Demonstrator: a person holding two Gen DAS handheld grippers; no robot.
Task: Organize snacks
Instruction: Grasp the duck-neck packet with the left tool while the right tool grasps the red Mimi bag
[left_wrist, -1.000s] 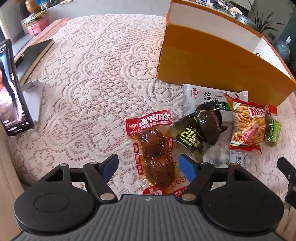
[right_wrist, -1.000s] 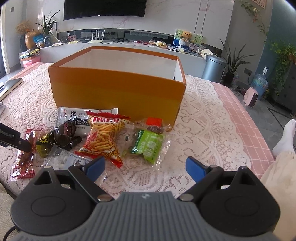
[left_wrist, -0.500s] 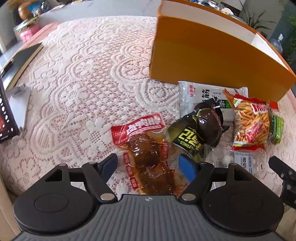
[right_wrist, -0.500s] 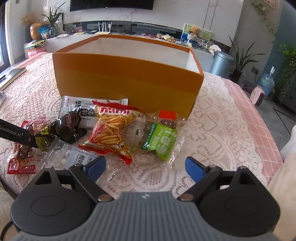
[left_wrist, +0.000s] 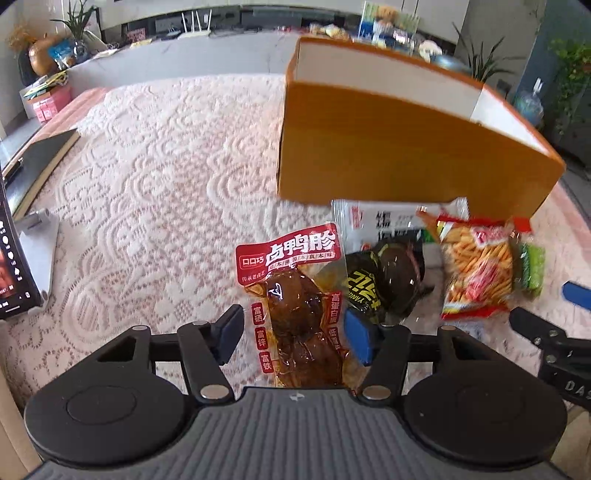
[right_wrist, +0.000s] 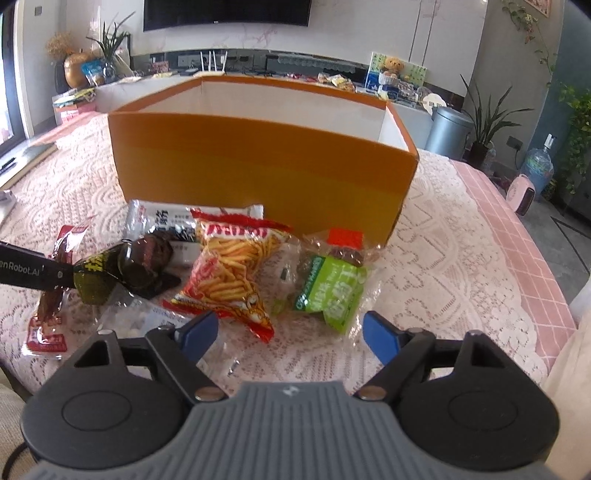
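Left gripper (left_wrist: 293, 334) jaws have just been closing; red duck pack (left_wrist: 295, 295) sits between them, right pad touching its edge, left pad just clear, so grip unconfirmed. Right gripper (right_wrist: 290, 334) jaws have also been closing, nothing between them; green pack (right_wrist: 330, 286) and fries bag (right_wrist: 232, 262) just ahead. Orange box (right_wrist: 258, 173) beyond the pile.

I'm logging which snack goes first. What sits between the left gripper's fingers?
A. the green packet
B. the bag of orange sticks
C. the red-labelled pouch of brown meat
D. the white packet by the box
C: in the left wrist view the red-labelled pouch stands between the left gripper fingers, which have just been closing around it.
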